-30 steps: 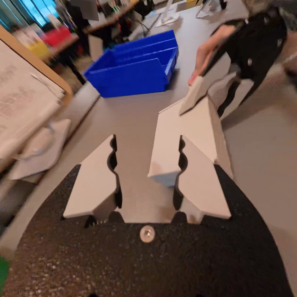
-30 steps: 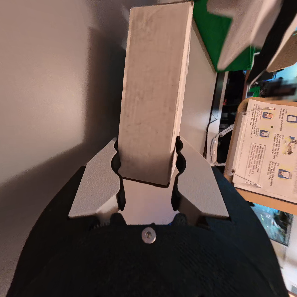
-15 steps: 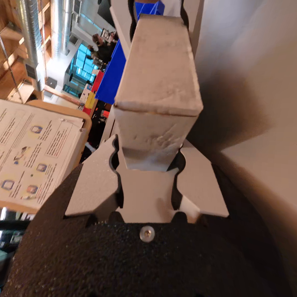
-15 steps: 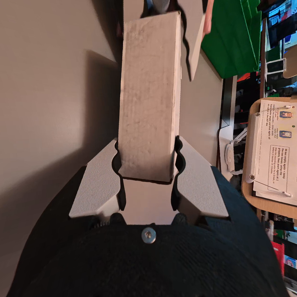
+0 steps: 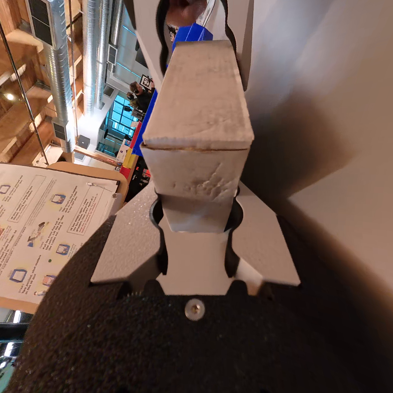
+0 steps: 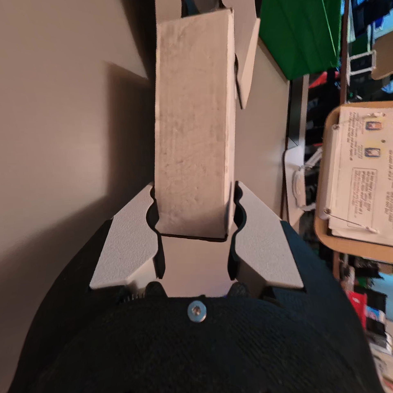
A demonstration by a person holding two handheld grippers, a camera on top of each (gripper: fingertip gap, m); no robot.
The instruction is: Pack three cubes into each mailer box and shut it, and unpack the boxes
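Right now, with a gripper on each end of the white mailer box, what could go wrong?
1. The left gripper pinches only the box's end, where the cardboard is already crumpled; more squeeze may crush it.
2. The right gripper also grips only an end, so uneven pulling could twist the closed mailer box or let it slip.
3. Any cubes inside are hidden; a shifting load could tip it.

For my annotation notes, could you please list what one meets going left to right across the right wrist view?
Grey table surface → white mailer box held between the fingers → green bin → instruction sheet on its wooden board.
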